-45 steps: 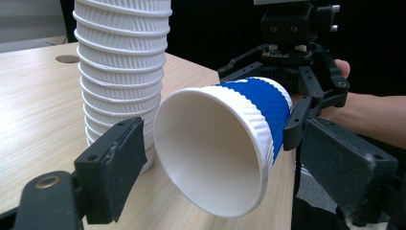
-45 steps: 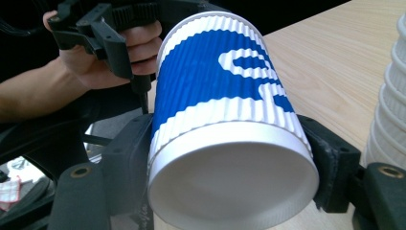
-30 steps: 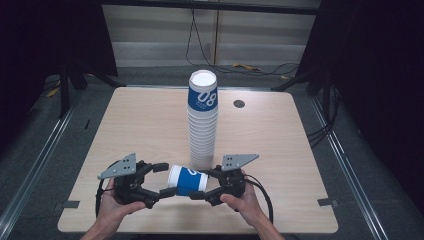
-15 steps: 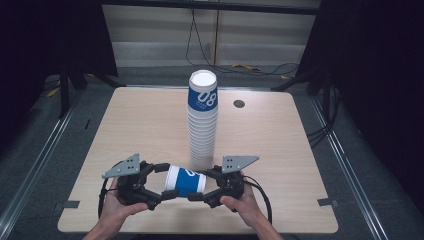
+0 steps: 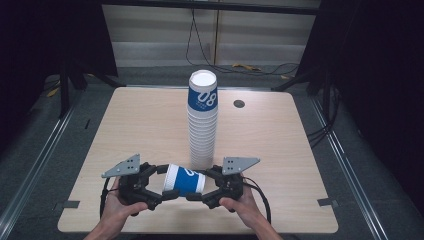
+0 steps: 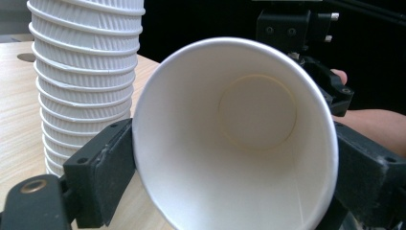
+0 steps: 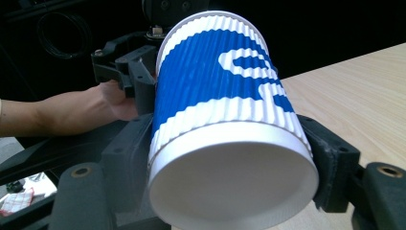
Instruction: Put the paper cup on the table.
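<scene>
A blue-and-white ribbed paper cup [image 5: 184, 180] lay on its side near the table's [image 5: 280, 145] front edge, held between both tools, its inside empty. Just behind it stood a tall stack of paper cups [image 5: 202, 120], mouth up. The left gripper [image 5: 162, 186] pinched the cup's open rim, the right gripper [image 5: 201, 186] clamped its base end. Both hands lay low over the tabletop, facing each other.

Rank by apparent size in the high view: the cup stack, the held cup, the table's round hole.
1. cup stack
2. held cup, lying sideways between both grippers, nearer the camera yet plainly smaller
3. hole
</scene>
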Demonstrator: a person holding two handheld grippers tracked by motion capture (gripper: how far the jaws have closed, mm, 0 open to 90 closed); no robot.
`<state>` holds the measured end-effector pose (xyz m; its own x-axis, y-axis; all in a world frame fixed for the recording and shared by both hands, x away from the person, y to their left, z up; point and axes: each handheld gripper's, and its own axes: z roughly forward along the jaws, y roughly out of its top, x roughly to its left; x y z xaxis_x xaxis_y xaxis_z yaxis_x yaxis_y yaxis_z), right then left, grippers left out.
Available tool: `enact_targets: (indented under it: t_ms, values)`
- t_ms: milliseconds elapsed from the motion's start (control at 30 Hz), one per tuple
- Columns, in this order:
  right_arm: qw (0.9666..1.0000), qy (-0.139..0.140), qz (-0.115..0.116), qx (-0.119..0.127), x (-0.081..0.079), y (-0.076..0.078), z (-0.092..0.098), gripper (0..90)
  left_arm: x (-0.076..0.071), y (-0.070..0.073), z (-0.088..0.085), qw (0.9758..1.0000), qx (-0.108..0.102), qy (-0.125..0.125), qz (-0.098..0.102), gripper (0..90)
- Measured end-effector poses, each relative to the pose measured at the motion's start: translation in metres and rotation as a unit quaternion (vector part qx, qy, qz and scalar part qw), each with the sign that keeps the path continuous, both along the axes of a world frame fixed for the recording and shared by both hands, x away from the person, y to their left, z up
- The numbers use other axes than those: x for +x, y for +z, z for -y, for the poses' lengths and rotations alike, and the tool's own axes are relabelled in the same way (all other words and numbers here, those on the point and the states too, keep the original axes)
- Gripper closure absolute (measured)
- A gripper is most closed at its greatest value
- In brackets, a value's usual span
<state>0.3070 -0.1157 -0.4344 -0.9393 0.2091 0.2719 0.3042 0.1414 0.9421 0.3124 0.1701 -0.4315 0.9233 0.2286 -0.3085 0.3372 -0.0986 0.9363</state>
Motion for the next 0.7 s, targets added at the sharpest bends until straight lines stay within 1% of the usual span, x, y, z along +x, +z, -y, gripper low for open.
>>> enact_targets:
  t_ms: [100,200,267,300,367,400,433,500,533,700]
  values:
    - [1.0000,0.004,-0.001,-0.001,-0.0004,-0.0005,-0.0011,28.2,0.0003,-0.0001,-0.0006,1.0000,-0.004,-0.005,-0.001,11.2]
    - [1.0000,0.006,0.000,-0.001,-0.0003,-0.0011,-0.0019,28.2,0.0017,-0.0010,-0.0003,0.9999,-0.010,-0.008,-0.008,11.3]
    - [1.0000,0.006,0.001,-0.001,-0.0003,-0.0014,-0.0018,28.2,0.0019,-0.0010,-0.0002,0.9999,-0.010,-0.010,-0.008,11.4]
    - [1.0000,0.009,-0.002,0.001,-0.0001,-0.0016,-0.0015,28.2,0.0020,-0.0005,0.0000,0.9999,-0.010,-0.013,-0.004,11.7]
    - [0.9999,0.010,-0.001,0.001,0.0002,-0.0015,-0.0017,28.2,0.0017,0.0011,-0.0004,0.9999,-0.005,-0.013,0.002,12.2]
    - [0.9999,0.011,-0.004,0.000,0.0005,-0.0017,-0.0021,28.1,0.0017,0.0016,-0.0008,0.9999,-0.002,-0.014,0.003,12.4]
    - [0.9999,0.012,-0.007,-0.001,0.0006,-0.0020,-0.0024,28.1,0.0019,0.0018,-0.0014,0.9998,-0.001,-0.017,0.004,12.7]
    - [0.9999,0.015,-0.004,-0.005,0.0008,-0.0028,-0.0033,28.0,0.0027,0.0016,-0.0024,0.9998,0.005,-0.021,0.003,13.3]
    - [0.9998,0.016,-0.004,-0.009,0.0009,-0.0029,-0.0036,28.0,0.0033,0.0011,-0.0028,0.9997,0.005,-0.023,0.002,13.5]
    - [0.9996,0.020,-0.008,-0.017,0.0038,-0.0045,-0.0036,27.7,0.0040,0.0009,-0.0035,0.9997,0.010,-0.023,0.004,14.8]
